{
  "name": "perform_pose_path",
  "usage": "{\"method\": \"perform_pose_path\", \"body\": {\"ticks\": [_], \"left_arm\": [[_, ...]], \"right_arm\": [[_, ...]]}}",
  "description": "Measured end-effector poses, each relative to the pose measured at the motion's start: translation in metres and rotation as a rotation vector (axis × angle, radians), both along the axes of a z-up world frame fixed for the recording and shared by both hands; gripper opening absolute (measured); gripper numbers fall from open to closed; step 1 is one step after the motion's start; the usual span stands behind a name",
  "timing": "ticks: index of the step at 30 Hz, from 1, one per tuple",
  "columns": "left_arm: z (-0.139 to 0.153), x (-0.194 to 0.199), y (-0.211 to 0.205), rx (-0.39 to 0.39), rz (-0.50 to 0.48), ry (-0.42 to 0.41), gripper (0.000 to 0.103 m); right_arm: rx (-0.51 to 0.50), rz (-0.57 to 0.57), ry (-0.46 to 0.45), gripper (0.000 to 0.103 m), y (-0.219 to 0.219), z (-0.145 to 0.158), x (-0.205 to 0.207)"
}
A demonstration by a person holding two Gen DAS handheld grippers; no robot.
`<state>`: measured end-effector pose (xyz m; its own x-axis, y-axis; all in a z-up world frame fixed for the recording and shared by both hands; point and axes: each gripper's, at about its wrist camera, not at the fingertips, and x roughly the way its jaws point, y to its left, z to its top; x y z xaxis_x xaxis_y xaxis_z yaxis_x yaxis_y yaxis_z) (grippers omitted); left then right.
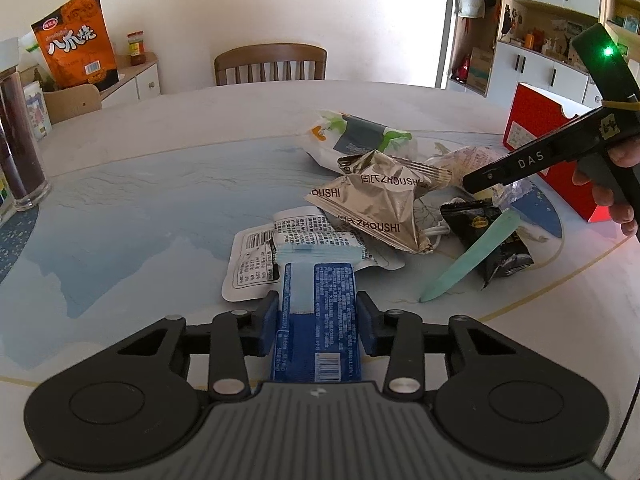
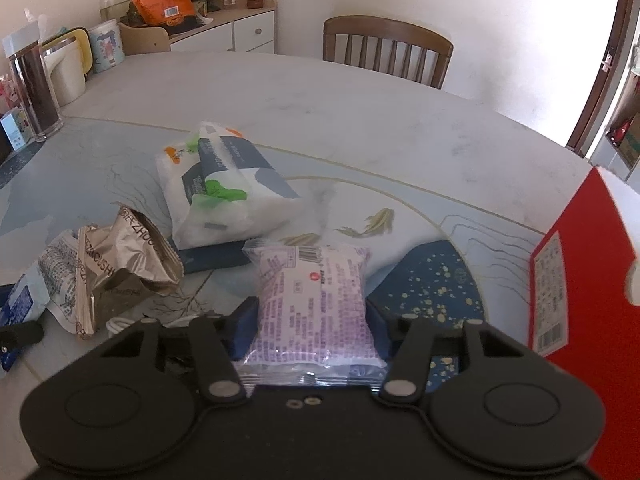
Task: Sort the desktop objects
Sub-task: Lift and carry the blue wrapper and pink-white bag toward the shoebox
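My left gripper (image 1: 318,322) is shut on a blue snack packet (image 1: 318,320) and holds it above the table. My right gripper (image 2: 312,320) is shut on a purple-printed snack packet (image 2: 314,300). In the left wrist view the right gripper's body (image 1: 532,160) hangs over a pile: gold ZHOUSHI wrappers (image 1: 376,204), a white printed packet (image 1: 280,256), a black wrapper (image 1: 486,236), a green knife-shaped stick (image 1: 472,258) and a white-green tissue pack (image 1: 352,140). The tissue pack (image 2: 224,188) and gold wrappers (image 2: 120,272) also show in the right wrist view.
A red box (image 1: 552,152) stands at the table's right edge, also in the right wrist view (image 2: 580,272). A dark jar (image 1: 18,136), a kettle (image 2: 66,68) and cups stand at the left. A wooden chair (image 1: 270,64) is behind the table (image 1: 160,184).
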<state>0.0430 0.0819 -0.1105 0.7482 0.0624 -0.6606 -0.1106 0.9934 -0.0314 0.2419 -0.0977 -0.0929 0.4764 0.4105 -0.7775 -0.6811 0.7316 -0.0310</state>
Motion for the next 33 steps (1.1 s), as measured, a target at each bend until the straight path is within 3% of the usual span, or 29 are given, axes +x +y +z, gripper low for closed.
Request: {"method": "perform_pose_path", "body": {"ticks": [13, 33], "left_arm": [[0.016, -0.001, -0.005, -0.006, 0.001, -0.012, 0.038], [0.068, 0.004, -0.041, -0.027, -0.051, -0.054, 0.038]], "right_arm": [[0.032, -0.025, -0.015, 0.055, -0.02, 0.025, -0.009], [0.095, -0.091, -0.03, 0.055, -0.068, 0.067, -0.046]]}}
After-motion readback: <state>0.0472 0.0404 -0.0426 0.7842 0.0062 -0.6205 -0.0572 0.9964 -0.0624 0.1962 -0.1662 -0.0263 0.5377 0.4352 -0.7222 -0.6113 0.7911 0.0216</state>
